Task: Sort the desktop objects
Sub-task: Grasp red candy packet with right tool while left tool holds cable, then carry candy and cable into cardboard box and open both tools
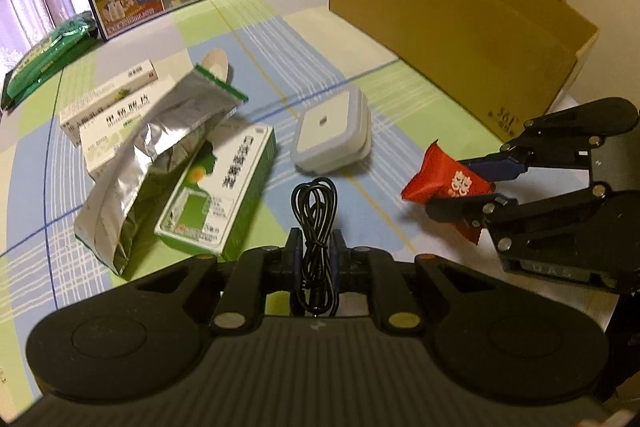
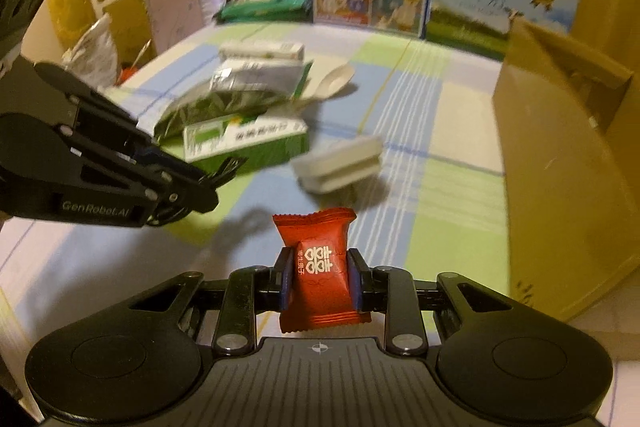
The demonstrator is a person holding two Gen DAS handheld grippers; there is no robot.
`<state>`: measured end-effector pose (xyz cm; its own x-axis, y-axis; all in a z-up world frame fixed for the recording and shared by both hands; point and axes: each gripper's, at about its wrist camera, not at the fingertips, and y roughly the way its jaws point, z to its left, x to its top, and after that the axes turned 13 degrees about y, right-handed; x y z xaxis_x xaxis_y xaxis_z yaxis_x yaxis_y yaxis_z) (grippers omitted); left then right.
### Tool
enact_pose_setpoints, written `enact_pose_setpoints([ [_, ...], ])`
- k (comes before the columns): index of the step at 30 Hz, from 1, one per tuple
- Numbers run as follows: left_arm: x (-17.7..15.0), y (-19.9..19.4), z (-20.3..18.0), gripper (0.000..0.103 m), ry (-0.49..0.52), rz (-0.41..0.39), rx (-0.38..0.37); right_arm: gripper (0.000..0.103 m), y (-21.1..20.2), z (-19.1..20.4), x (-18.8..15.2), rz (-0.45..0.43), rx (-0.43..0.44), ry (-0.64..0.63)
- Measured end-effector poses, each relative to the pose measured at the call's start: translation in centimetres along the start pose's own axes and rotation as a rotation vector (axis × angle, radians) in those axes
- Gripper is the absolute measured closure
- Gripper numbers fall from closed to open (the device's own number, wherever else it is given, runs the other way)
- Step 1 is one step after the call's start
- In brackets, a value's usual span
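Jaws of the left gripper (image 1: 316,251) pinch a floppy black cable (image 1: 314,227) and the right gripper (image 2: 320,279) squeezes a light, crinkly red candy (image 2: 318,267) mid-wrapper, both above the worktop (image 1: 360,75) near the box (image 1: 460,39).

black cable (image 1: 316,227): coiled, in left tongs | red candy (image 2: 320,267): in right tongs

Red candy wrapper (image 2: 320,267), black cable (image 1: 316,227), checked green-blue tablecloth (image 1: 400,99)
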<state>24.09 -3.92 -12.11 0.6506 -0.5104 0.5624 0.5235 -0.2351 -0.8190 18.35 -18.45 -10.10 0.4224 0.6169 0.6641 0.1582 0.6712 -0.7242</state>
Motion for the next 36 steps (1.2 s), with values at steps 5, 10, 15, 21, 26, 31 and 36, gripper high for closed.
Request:
enact_pose_setpoints([
  [5, 2.1, -1.0, -0.5, 0.093, 0.001, -0.045, 0.013, 0.078, -2.2, -0.8, 1.6, -0.105, -0.037, 0.019],
  [10, 5.1, -2.1, -1.1, 0.093, 0.007, -0.109, 0.024, 0.078, -4.6, -2.1, 3.2, -0.208, -0.078, 0.03],
  [15, 8.6, -3.1, -1.9, 0.093, 0.018, -0.177, 0.031, 0.078, -6.7, -4.3, 5.0, -0.295, -0.13, 0.079],
  [21, 12.4, -3.6, -3.5, 0.093, 0.039, -0.248, 0.018, 0.078, -9.6, -8.8, 6.8, -0.358, -0.18, 0.167],
  [26, 15.0, -3.5, -5.4, 0.093, 0.065, -0.28, -0.005, 0.078, -11.5, -12.1, 7.5, -0.4, -0.242, 0.221],
  [31, 17.3, -2.8, -7.4, 0.093, 0.079, -0.3, -0.035, 0.078, -11.7, -15.3, 7.3, -0.384, -0.249, 0.334],
  [36, 19.3, -1.5, -8.8, 0.093, 0.061, -0.318, -0.066, 0.078, -12.0, -16.8, 6.8, -0.37, -0.272, 0.364],
])
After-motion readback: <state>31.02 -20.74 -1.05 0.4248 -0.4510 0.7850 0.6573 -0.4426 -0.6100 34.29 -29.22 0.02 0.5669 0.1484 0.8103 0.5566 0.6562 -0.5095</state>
